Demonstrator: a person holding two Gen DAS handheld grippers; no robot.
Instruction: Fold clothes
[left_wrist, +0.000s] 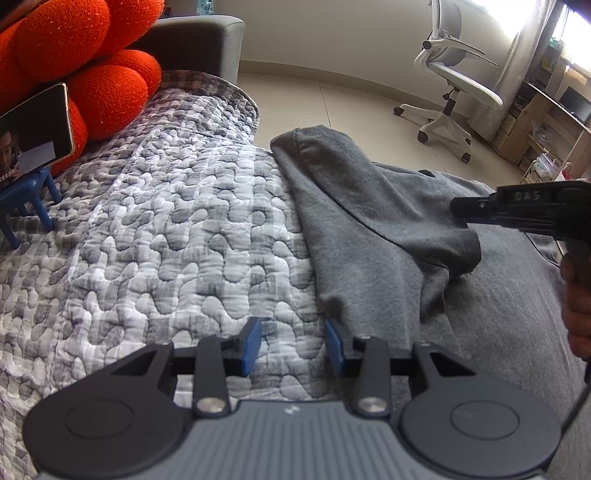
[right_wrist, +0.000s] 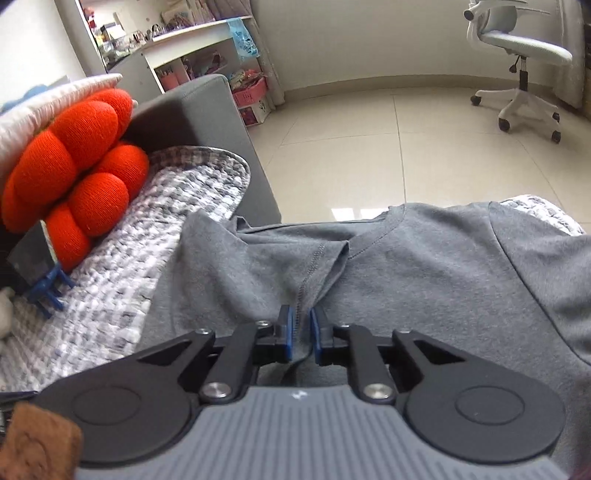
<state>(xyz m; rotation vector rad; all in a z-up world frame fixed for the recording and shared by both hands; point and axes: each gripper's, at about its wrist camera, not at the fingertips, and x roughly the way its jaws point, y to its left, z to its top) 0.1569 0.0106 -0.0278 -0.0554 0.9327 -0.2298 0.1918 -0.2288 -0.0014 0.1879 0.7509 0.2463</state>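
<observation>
A grey T-shirt (left_wrist: 369, 221) lies on the quilted sofa cover, its left sleeve folded in over the body. My left gripper (left_wrist: 293, 345) is open above the quilt at the shirt's left edge, nothing between its blue pads. In the left wrist view my right gripper (left_wrist: 461, 206) comes in from the right and holds the sleeve hem lifted. The right wrist view shows my right gripper (right_wrist: 302, 334) shut on a fold of the grey T-shirt (right_wrist: 424, 266) at the sleeve seam. The collar lies just beyond it.
A grey-white quilt (left_wrist: 166, 240) covers the sofa. Red knot cushions (left_wrist: 92, 66) and a phone (left_wrist: 33, 125) on a blue stand sit at the left. The sofa armrest (right_wrist: 199, 107) is behind. Tiled floor and a white office chair (left_wrist: 450, 96) lie past the sofa edge. A hand (left_wrist: 576, 288) holds the right gripper.
</observation>
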